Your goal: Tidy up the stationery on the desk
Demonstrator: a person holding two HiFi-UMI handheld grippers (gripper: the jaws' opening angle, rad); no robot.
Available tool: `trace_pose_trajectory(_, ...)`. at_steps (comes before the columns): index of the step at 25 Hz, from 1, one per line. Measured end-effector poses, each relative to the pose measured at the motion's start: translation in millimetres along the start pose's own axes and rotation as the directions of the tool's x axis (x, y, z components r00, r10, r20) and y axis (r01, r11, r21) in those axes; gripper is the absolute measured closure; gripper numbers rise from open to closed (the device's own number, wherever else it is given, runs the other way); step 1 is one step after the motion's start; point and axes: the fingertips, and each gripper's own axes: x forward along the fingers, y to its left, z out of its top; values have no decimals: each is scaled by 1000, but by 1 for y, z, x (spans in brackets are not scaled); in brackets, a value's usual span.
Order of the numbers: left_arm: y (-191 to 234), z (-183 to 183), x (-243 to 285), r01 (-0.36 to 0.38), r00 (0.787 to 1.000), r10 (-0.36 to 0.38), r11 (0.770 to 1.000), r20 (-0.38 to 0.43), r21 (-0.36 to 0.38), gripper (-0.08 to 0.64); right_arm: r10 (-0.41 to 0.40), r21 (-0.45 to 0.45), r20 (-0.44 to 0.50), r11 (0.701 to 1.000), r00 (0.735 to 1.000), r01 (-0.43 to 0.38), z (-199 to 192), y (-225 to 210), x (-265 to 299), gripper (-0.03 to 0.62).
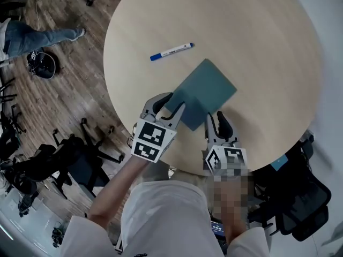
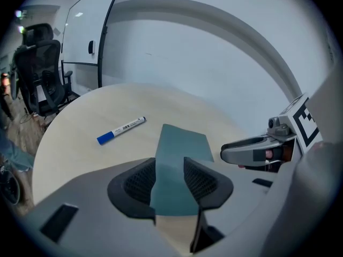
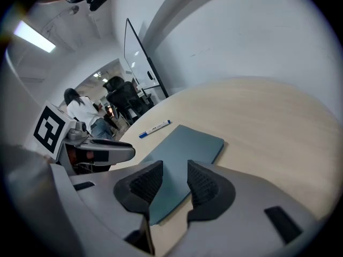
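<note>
A teal notebook lies flat on the round pale wooden table, its near corner toward me. Beyond it lies a white marker with a blue cap. My left gripper stands open over the notebook's left corner; in the left gripper view the notebook runs under the gap of that gripper, and the marker lies ahead to the left. My right gripper is open at the notebook's near right edge. In the right gripper view the notebook passes beneath this gripper, with the marker farther off.
The table's near edge is just under both grippers. Black office chairs stand on the wooden floor at the left and at the right. A person's legs show at the far left. A whiteboard stands behind the table.
</note>
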Motion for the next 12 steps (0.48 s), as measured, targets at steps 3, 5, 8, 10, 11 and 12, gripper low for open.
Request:
trace_pose_trajectory(3,3,-4,9,2,1000,-2,1000,-17,12,397,-4,18,-14,1000,1000,5,-4,-6,6,441)
trace_pose_trajectory(5,5,-7,15,5,1000,-4,1000,-27,18,393,-10,31,-19,999,1000,11,-7,-9,10,427)
trace_pose_trajectory(8,8,-11,22,5,999,-4,1000,-35,21,391,-33,64,-21,997,999,34,-11,-16,16,411)
trace_pose_trajectory(10,10,-13,26,-1,999,2,1000,-34,20,391,-51,96,-21,994,998,53,-13,-22,18,411)
trace_pose_trajectory(11,11,-14,27,-5,999,6,1000,-34,19,391,-58,111,-24,992,998,60,-13,-25,20,411)
trace_pose_trajectory(12,12,-15,29,-8,999,9,1000,-36,19,391,-62,122,-30,990,998,65,-15,-27,21,411)
